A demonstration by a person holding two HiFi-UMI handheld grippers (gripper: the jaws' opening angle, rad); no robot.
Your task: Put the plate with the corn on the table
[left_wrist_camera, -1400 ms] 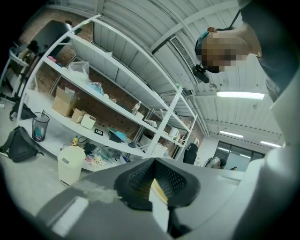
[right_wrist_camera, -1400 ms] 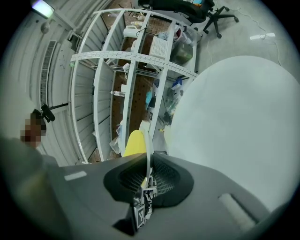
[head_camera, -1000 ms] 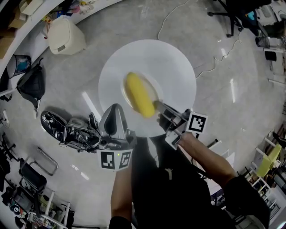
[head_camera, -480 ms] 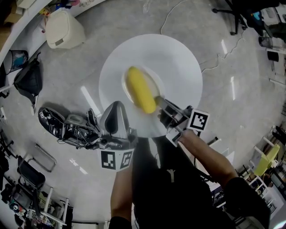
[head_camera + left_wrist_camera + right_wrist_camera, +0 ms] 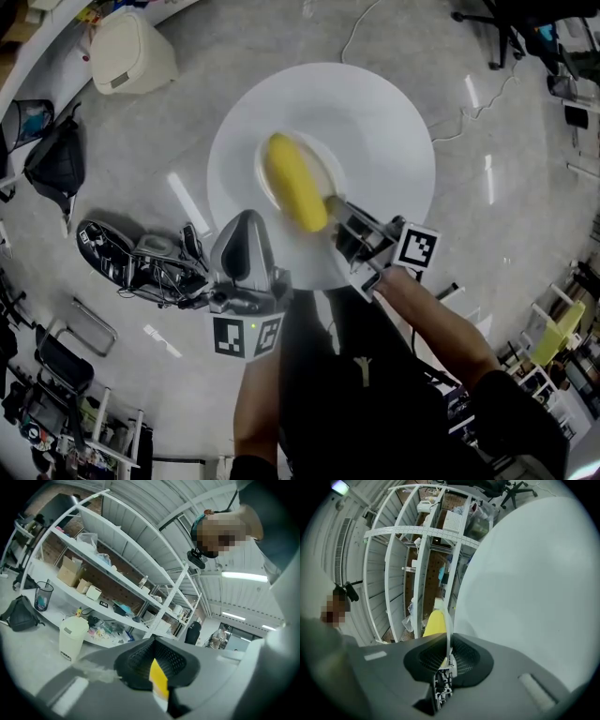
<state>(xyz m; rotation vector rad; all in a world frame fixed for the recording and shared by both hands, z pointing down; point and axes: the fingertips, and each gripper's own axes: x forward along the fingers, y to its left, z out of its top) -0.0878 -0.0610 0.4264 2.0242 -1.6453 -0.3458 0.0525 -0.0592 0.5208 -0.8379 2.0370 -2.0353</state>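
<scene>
A large white plate (image 5: 375, 141) with a yellow corn cob (image 5: 295, 192) on it is held in the air above the floor. My left gripper (image 5: 249, 230) is shut on the plate's near left rim. Shut on the near right rim, my right gripper (image 5: 339, 220) has its tips close beside the corn. In the right gripper view the plate (image 5: 534, 573) fills the right side, its thin rim runs between the jaws of the gripper (image 5: 447, 653), and the corn (image 5: 435, 623) shows behind. The left gripper (image 5: 157, 672) shows a yellow strip of corn (image 5: 158, 681) between its jaws.
Below the plate is a grey floor with a white bin (image 5: 131, 52), a black bag (image 5: 56, 159), a black machine (image 5: 141, 267), a cable (image 5: 450, 131) and an office chair (image 5: 506, 28). White shelving (image 5: 117, 559) with boxes stands at the room's side.
The plate with the corn has come up towards the camera and looks larger, drifting slightly up in the view. Both grippers keep their hold on its rim.
</scene>
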